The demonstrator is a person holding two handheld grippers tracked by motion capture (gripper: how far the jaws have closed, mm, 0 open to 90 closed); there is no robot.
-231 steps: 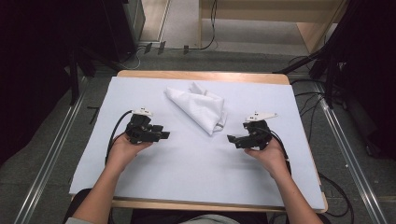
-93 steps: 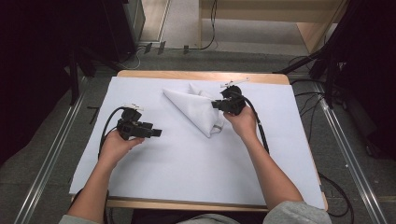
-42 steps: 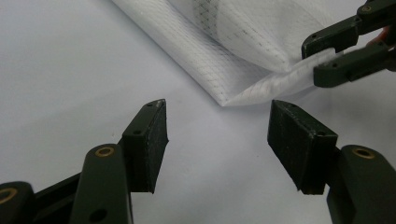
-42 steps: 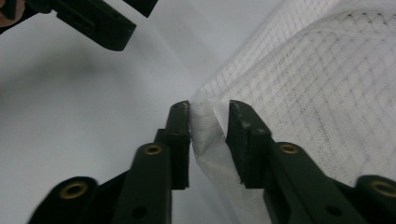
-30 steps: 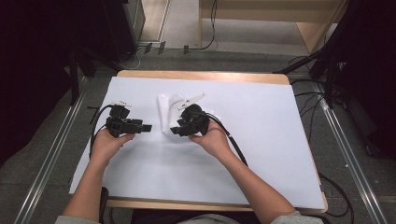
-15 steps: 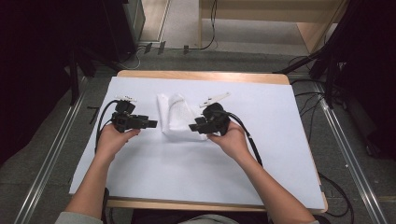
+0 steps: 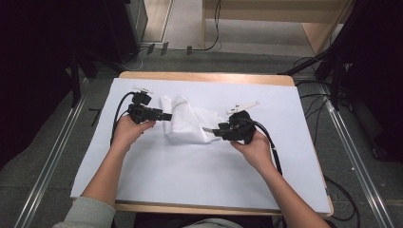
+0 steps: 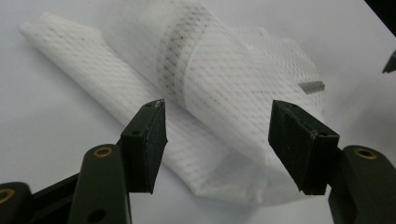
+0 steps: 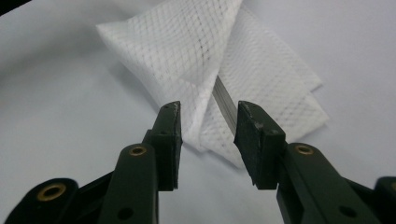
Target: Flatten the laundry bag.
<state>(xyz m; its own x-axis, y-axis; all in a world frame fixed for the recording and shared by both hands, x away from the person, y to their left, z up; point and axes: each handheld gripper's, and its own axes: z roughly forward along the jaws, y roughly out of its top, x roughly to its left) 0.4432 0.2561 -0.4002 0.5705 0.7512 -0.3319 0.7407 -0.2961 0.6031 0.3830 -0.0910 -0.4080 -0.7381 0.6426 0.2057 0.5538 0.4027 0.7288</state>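
Since a second ago the right tongs (image 7: 212, 132) have slid rightward along the cloth (image 7: 187, 124) to its right edge, their jaws closing partway. They now stand apart, the cloth's edge just ahead of them; a grey strip (image 9: 225, 103) there is perhaps a label. The left tongs (image 7: 167, 116) gape wide at the cloth's left side, gripping nothing. The cloth lies folded between both tongs on the table (image 7: 190, 185).

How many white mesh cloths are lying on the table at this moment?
1. A single white mesh cloth, folded over itself, lies on the white-covered table between the left gripper and the right gripper.
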